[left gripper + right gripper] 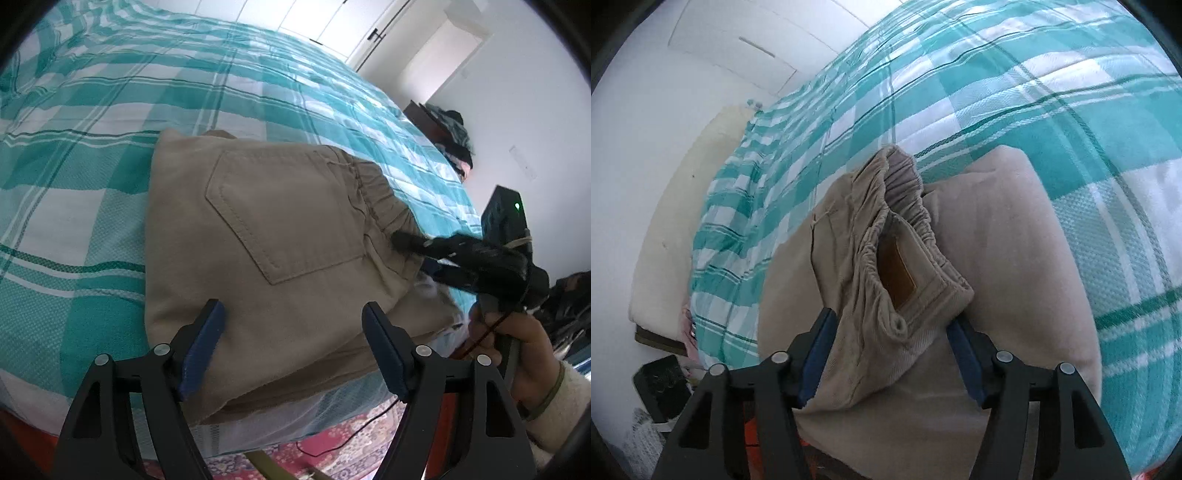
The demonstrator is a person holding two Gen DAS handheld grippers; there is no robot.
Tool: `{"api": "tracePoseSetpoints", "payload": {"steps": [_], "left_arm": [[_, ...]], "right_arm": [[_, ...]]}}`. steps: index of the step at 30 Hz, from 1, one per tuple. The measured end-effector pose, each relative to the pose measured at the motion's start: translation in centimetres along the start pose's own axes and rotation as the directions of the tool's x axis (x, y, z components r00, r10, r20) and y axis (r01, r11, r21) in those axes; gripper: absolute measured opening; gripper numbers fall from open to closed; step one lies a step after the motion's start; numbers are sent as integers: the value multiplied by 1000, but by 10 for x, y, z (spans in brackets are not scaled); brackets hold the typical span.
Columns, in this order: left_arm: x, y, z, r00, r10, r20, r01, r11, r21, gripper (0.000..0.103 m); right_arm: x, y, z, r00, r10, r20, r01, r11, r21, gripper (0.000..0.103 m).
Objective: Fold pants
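Observation:
Beige pants [280, 229] lie folded into a compact stack on the teal checked bedspread [92, 155], back pocket up, elastic waistband at the right. My left gripper [293, 345] is open and empty, hovering above the near edge of the stack. My right gripper [890, 354] has its jaws wide around the bunched waistband corner [905, 258], which sits between the blue pads and is lifted off the stack. The right gripper also shows in the left wrist view [406, 240], its tip at the waistband.
The bed edge runs close below the pants, with a red patterned rug [343, 450] on the floor. A dark headboard with clothes [447, 133] stands at the far right. A white wall and wardrobe lie behind the bed. A cream pillow [683, 206] lies at the left.

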State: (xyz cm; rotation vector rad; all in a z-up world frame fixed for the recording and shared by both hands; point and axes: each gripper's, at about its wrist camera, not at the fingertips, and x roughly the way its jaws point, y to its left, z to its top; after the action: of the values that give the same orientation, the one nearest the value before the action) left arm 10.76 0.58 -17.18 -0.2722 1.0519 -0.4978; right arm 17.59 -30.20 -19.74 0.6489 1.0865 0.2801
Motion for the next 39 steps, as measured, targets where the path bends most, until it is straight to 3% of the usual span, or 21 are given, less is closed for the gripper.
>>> {"api": "tracePoseSetpoints", "payload": {"steps": [2,5,9,13,17,21,24,26,30,33,34,37,39], "left_arm": [[-1,0,0,1000,0,-5,0,1000,2,78],[-10,3,6,1000,-16,-9,16,1000,-22,77],[-50,20,21,993,-62,97,72,992,-105,77],[-73,32,27,989,-44,143,62,990,-128,78],[-66,35,20,992,-32,118,48,990,-136,77],[-47,24,15,998,-19,54,25,994,-106,77],[-37,9,17,999,41,22,-41,999,-34,77],[-22,0,18,995,97,-29,-97,995,19,77],[12,-6,6,972,206,-111,-195,975,103,77],[18,-5,1,970,208,-125,-198,976,91,77],[18,-6,1,969,214,-123,-203,974,99,77],[18,-9,2,964,235,-124,-222,968,114,78],[17,-11,2,960,251,-122,-237,964,121,78]], "right_arm": [[5,7,2,998,-64,-16,63,997,-55,40],[-2,19,2,998,-66,8,67,993,-97,26],[-36,44,8,996,48,72,-41,994,-102,24],[-82,51,7,980,151,127,-142,987,-76,24],[-101,25,-11,984,129,123,-129,992,-5,23],[-81,-31,-34,998,4,68,-11,995,99,23],[-66,-62,-46,998,29,54,-39,980,194,23],[-69,-53,-41,999,20,50,-28,987,157,25],[-78,-35,-30,998,-59,6,59,995,75,42],[-102,-20,-24,976,-207,63,208,978,-15,44],[-115,-6,-20,958,-257,126,268,960,-79,44],[-131,31,-12,947,-219,234,275,931,-242,44],[-127,48,-10,958,-157,240,230,920,-316,44]]}}
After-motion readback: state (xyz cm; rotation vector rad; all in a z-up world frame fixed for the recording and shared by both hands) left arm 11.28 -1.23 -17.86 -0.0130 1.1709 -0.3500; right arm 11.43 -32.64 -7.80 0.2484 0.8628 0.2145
